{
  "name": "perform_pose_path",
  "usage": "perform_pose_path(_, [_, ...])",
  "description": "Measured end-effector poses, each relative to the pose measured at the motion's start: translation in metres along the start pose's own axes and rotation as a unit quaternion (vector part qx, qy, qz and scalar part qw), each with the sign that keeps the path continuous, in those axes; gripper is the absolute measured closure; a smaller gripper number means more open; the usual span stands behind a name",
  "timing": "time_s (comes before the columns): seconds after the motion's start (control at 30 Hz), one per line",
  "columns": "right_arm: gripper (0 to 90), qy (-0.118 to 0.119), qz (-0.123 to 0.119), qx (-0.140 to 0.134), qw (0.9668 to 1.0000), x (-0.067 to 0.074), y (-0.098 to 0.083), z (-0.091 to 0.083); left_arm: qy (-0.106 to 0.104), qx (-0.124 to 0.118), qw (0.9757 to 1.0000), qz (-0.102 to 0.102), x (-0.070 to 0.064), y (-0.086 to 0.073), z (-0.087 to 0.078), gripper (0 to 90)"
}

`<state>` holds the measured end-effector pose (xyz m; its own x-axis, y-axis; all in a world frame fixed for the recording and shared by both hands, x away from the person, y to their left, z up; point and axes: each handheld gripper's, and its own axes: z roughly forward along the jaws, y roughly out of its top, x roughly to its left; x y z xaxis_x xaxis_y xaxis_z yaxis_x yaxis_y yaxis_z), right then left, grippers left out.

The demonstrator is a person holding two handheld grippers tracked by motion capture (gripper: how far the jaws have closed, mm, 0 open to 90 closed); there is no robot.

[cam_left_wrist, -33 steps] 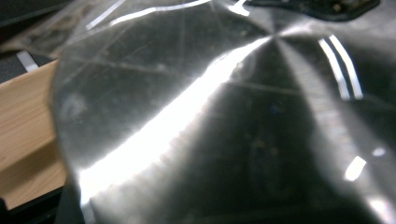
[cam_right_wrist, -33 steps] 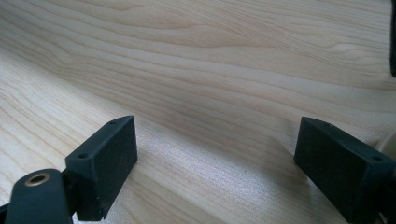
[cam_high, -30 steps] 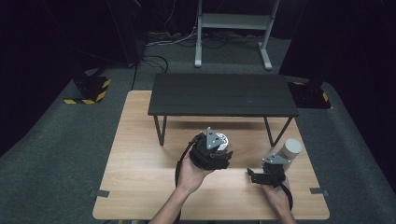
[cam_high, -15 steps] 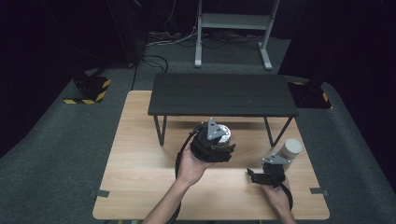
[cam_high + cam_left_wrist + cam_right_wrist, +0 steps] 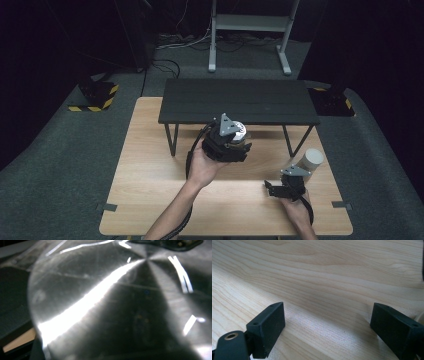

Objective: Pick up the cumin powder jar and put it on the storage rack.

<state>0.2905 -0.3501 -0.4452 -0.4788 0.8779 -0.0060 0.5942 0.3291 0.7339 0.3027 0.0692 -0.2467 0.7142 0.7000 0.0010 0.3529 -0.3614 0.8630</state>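
Note:
My left gripper [image 5: 229, 142] is held up in a hand above the table's middle, just in front of the black shelf [image 5: 239, 100]. A round, shiny steel object [image 5: 239, 131] sits at its front and travels with it. In the left gripper view that object's brushed metal face [image 5: 112, 302] is pressed close to the camera and hides the jaws. My right gripper [image 5: 274, 190] rests low over the wooden table [image 5: 150, 165] at the front right. Its jaws stand wide open, and bare wood lies between the right gripper's [image 5: 328, 320] fingers.
A white cylinder [image 5: 313, 159] stands just behind the right gripper. The low black shelf on thin legs spans the back half of the table. The left side of the table is bare wood. Dark floor surrounds the table, with a metal stand [image 5: 248, 22] beyond.
The left gripper has lifted and moved away from the person toward the shelf, carrying the steel object. The right gripper has stayed put.

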Motion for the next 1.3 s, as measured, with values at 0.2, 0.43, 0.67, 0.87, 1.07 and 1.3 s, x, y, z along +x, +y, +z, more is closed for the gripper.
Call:
perform_pose_path(0.2, [11.7,0.0,0.0,0.0,1.0,0.0,0.0,0.0,0.002,-0.003,1.0,-0.003,0.008,0.01,0.0,31.3])
perform_pose_path(0.43, [11.7,0.0,0.0,0.0,1.0,0.0,0.0,0.0,0.01,-0.004,0.9999,-0.001,0.015,0.024,0.001,31.3])
perform_pose_path(0.67, [11.6,0.0,-0.001,0.0,1.0,0.0,0.0,0.0,0.011,-0.007,0.9999,-0.005,0.024,0.032,0.006,31.3])
perform_pose_path(0.87, [11.7,0.0,-0.001,0.0,1.0,0.0,0.0,0.0,0.016,-0.008,0.9998,-0.012,0.03,0.036,0.009,31.3])
perform_pose_path(1.07, [11.7,0.0,0.0,0.0,1.0,0.0,0.0,0.0,0.026,-0.01,0.9994,-0.019,0.037,0.04,0.017,31.3])
perform_pose_path(1.3, [11.6,0.0,0.002,-0.001,1.0,0.0,-0.001,-0.001,0.051,-0.007,0.9983,-0.025,0.045,0.044,0.034,31.3])
